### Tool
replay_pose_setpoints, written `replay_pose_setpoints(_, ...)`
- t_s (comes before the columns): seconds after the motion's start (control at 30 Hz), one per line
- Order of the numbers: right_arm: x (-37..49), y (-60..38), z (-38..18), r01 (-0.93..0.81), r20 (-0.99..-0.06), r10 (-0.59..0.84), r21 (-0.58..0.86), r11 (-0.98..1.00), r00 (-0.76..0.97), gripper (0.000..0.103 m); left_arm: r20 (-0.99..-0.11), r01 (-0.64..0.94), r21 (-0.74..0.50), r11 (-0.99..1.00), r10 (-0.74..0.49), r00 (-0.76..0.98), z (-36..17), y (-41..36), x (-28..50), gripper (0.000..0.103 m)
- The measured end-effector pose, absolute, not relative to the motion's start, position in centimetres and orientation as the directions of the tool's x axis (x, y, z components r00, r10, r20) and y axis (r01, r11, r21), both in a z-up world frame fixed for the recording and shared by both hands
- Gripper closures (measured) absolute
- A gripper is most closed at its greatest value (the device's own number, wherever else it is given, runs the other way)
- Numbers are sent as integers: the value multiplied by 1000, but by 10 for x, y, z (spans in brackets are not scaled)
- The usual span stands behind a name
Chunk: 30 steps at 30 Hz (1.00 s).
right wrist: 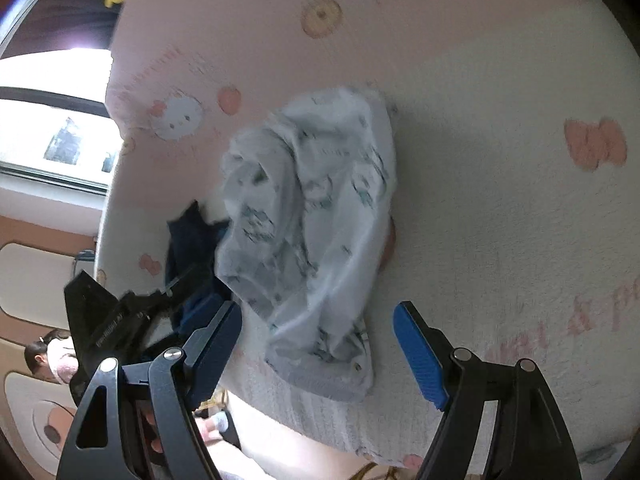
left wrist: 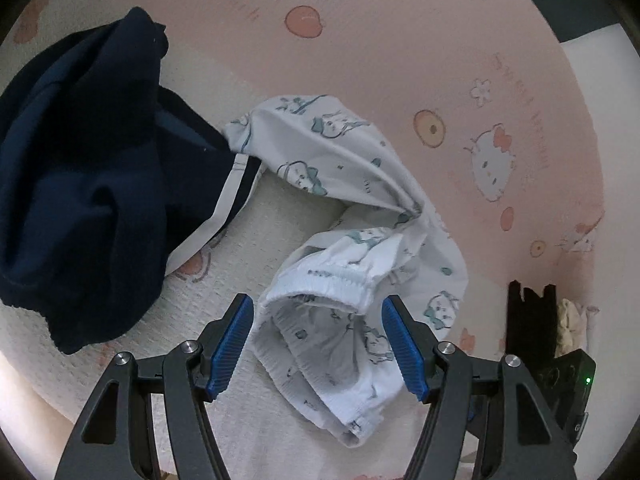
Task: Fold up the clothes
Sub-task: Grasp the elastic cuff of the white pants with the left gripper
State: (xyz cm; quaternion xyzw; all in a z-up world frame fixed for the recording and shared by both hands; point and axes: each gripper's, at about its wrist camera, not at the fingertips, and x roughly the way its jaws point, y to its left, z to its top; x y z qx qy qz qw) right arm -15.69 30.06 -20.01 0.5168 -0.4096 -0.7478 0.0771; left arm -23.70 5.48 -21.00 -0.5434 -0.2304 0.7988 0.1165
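Both our left gripper [left wrist: 318, 344] and right gripper [right wrist: 318, 350] gape over the printed shorts [left wrist: 344, 216]; only the left view shows the whole navy garment [left wrist: 80, 180].

A printed pair of pants [left wrist: 344, 216] was laid crumpled on the blanket [left wrist: 400, 60], with the waistband opening [left wrist: 320, 300] placed between the parted fingers of the left gripper [left wrist: 318, 344]. A dark garment [left wrist: 80, 184] was heaped to the left of the pants, its striped edge touching them. In the right wrist view, the pants [right wrist: 308, 220] were found ahead of the open right gripper [right wrist: 318, 350], the dark garment [right wrist: 188, 240] left of them, partly hidden behind the left gripper [right wrist: 120, 320].
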Motion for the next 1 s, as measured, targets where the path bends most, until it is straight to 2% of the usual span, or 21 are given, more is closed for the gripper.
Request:
replay_pose_setpoints(0.17, -156, 295, -215, -320, -732, -537, 673, -667, -420, 25, -818, 23, -467, -884, 421, -392, -214, 71, -237, 38)
replay_pose_setpoints(0.37, -174, 292, -220, -293, -766, -472, 617, -731, -436, 25, -836, -42, -343, -939, 325, -442, -217, 90, -237, 38)
replay_pose_setpoints(0.5, -189, 283, -229, -278, -793, -456, 581, -765, -403, 25, -848, -47, -316, -948, 304, -435, -218, 89, -240, 38)
replay_pose_setpoints(0.53, -191, 279, -227, -262, -800, -448, 568, -780, -400, 31, -847, -45, -317, -947, 304, -435, -217, 87, -241, 38)
replay_pose_setpoints(0.57, -193, 276, -226, -245, -806, -439, 554, -796, -397, 44, -847, -40, -318, -947, 303, -436, -215, 85, -241, 38)
replay_pose_setpoints(0.63, -197, 269, -227, -221, -819, -420, 526, -821, -391, 56, -844, -35, -329, -944, 310, -437, -211, 83, -243, 38)
replay_pose_setpoints(0.67, -199, 266, -229, -211, -826, -409, 511, -833, -388, 68, -841, -33, -339, -940, 319, -436, -209, 82, -244, 38)
replay_pose_setpoints(0.73, -204, 260, -230, -186, -847, -373, 464, -866, -379, 80, -829, -42, -362, -931, 342, -443, -203, 81, -243, 38)
replay_pose_setpoints(0.83, -207, 260, -222, -145, -851, -367, 445, -884, -375, 89, -825, -75, -330, -941, 326, -462, -196, 85, -242, 38)
replay_pose_setpoints(1.0, -201, 274, -205, -153, -836, -322, 425, -892, -445, 93, -840, -128, -245, -961, 277, -467, -198, 98, -240, 38)
